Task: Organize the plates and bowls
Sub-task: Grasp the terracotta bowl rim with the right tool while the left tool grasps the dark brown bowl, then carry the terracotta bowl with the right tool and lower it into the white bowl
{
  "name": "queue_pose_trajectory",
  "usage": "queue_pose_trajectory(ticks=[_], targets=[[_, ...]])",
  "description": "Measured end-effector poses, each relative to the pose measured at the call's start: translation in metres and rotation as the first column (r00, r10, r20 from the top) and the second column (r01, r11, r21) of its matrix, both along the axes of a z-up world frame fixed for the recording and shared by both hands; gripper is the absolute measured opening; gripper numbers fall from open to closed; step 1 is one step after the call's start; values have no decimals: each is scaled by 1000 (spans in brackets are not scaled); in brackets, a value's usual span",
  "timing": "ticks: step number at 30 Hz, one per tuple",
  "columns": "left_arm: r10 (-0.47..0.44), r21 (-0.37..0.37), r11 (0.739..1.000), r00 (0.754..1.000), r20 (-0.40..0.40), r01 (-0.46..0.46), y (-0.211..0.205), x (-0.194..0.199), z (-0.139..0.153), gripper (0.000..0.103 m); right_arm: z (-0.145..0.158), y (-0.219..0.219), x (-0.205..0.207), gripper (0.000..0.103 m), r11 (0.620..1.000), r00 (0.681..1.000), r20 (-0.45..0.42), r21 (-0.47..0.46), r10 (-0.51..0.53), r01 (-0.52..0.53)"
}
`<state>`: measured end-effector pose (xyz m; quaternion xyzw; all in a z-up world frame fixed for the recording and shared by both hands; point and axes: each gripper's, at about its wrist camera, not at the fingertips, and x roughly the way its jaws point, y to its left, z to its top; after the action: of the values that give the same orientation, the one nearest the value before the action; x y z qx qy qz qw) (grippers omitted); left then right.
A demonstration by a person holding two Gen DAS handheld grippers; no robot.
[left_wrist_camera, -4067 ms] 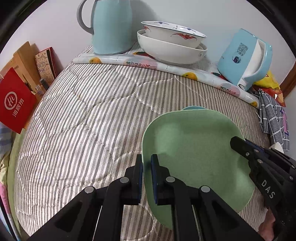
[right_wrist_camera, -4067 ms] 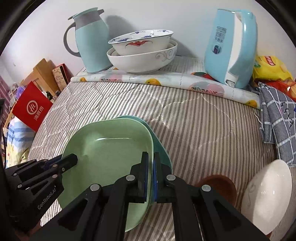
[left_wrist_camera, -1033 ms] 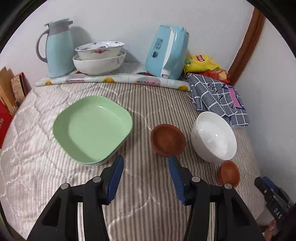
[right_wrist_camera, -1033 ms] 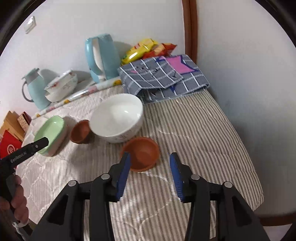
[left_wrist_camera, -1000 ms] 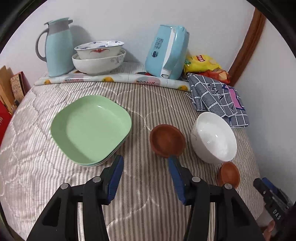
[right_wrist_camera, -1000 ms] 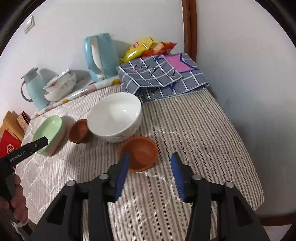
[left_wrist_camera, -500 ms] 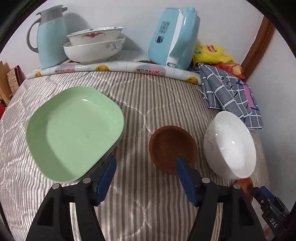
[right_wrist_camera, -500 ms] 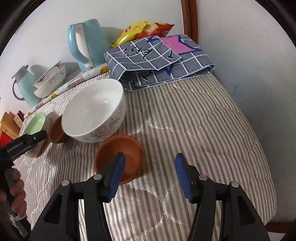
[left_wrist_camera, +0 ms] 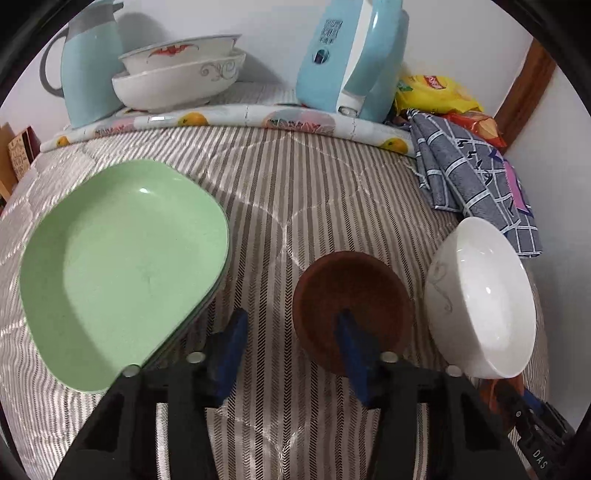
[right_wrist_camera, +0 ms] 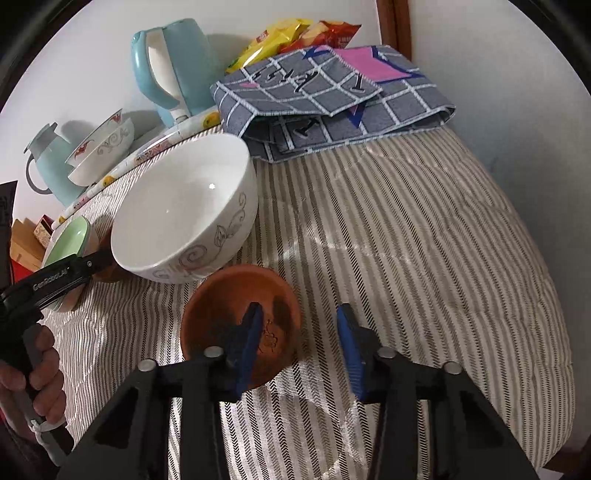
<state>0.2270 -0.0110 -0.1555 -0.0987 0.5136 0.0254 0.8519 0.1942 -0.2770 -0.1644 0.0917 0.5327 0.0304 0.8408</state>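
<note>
Both wrist views look steeply down, close over striped quilt (left_wrist_camera: pixel 332 192); share white bowl (left_wrist_camera: pixel 480 295), perhaps near edge

White lettering reading "GenRobot.AI" is showing on the black arm of the left tongs (right_wrist_camera: pixel 61 277) at nine o'clock of the right wrist view. "DAS" is showing on the black body of the right tongs (left_wrist_camera: pixel 540 459) at five o'clock of the left wrist view. Print on the blue kettle (left_wrist_camera: pixel 328 33) is staying too small to read.

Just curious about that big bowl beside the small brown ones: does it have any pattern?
Yes: the white bowl has grey swirls and leaves outside, clearest in the right wrist view.
</note>
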Motion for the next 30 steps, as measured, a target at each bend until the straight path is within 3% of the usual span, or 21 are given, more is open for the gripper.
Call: queue_pose_trajectory(ticks=[3,7,11,17,30], targets=[[9,-21,1000,1000,1,-9,2,1,-4,38,-4,1,-1,33,1000,1000,1,-5,-2,2],[0,-44,999,1000,2,0,0,2,-3,24,-4,5,-2,28,999,1000,16,-29,17,-17],[-13,-44,999,1000,10,13,-4,2,-2,13,-4,6,-3,13,1000,999,27,-7,31,-31],[-30,-35,999,999,34,32,-7,-2,5,8,0,6,-4,9,1000,999,42,10,18,-19],[-63,-24,998,996,58,64,-8,-26,28,7,23,13,-19,9,1000,996,86,-1,28,-28]])
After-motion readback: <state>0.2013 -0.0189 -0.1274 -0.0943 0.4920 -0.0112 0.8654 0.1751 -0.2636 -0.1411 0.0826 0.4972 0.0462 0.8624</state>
